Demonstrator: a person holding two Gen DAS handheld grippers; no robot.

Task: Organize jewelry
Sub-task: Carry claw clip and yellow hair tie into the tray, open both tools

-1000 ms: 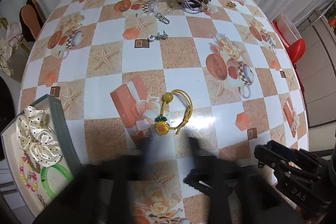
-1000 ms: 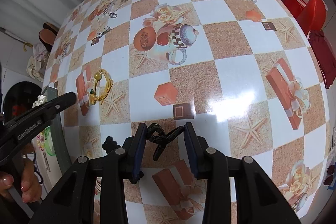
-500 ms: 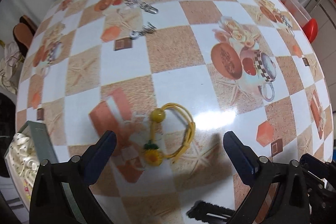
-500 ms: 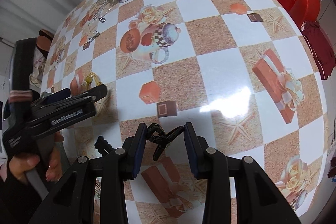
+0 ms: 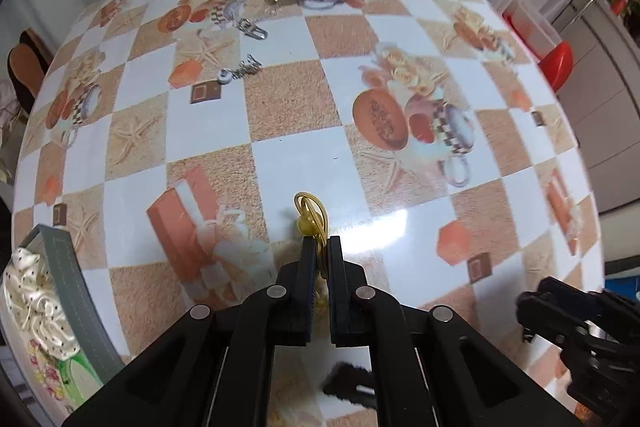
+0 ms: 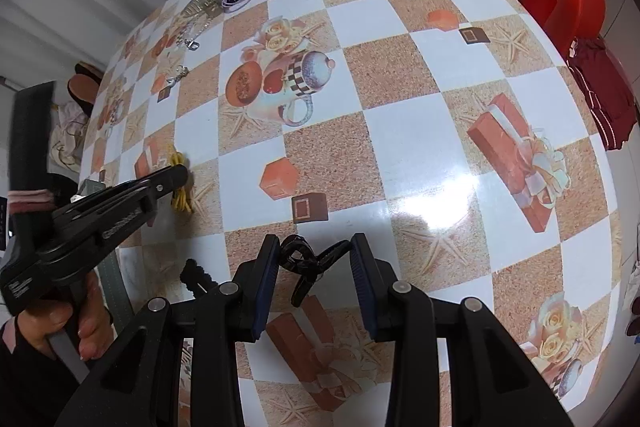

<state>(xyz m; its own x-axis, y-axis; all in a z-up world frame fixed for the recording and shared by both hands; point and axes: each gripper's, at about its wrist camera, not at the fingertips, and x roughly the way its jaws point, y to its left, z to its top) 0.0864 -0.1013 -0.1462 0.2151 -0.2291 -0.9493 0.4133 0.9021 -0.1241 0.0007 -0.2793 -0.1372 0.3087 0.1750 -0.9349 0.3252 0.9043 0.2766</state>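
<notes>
The yellow band (image 5: 316,227), low centre, is pinched by the left gripper (image 5: 319,259), whose fingers have just been closing. A black clip (image 6: 308,261) is clamped by the right gripper (image 6: 314,263). A straight lift toward the tray (image 5: 76,291), lower left, is advised.

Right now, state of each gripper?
Left gripper: just closed, shut on the yellow hair tie.
Right gripper: shut on a black clip.
</notes>
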